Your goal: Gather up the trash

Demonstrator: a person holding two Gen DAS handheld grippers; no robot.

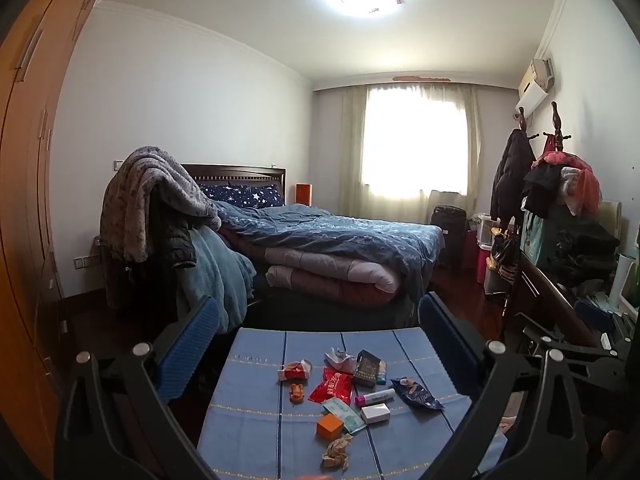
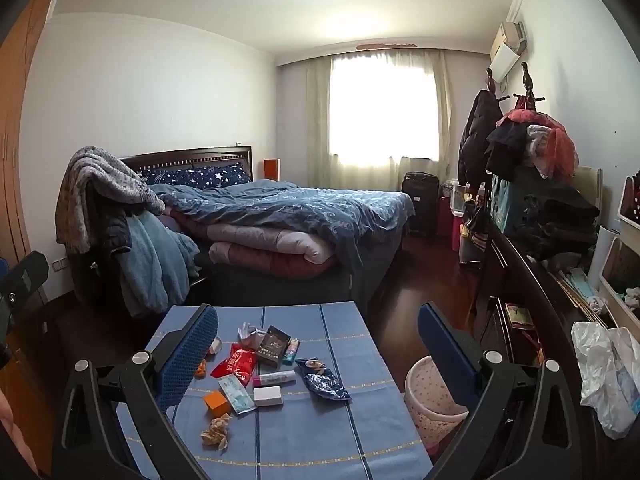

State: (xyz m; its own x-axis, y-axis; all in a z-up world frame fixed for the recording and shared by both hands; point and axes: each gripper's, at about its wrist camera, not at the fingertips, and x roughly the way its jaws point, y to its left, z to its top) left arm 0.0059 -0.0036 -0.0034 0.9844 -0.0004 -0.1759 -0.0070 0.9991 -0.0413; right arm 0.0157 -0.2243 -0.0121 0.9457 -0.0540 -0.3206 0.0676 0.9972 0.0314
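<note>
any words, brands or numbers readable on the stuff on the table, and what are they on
None can be read for certain.
red packet: white print, too blurred to read.
dark box: light lines of print, too small.
dark blue snack bag: pale lettering, crumpled and unreadable.
white tube: label blurred.
green and white pack: print too small.
orange box and white box: no text visible.
</note>
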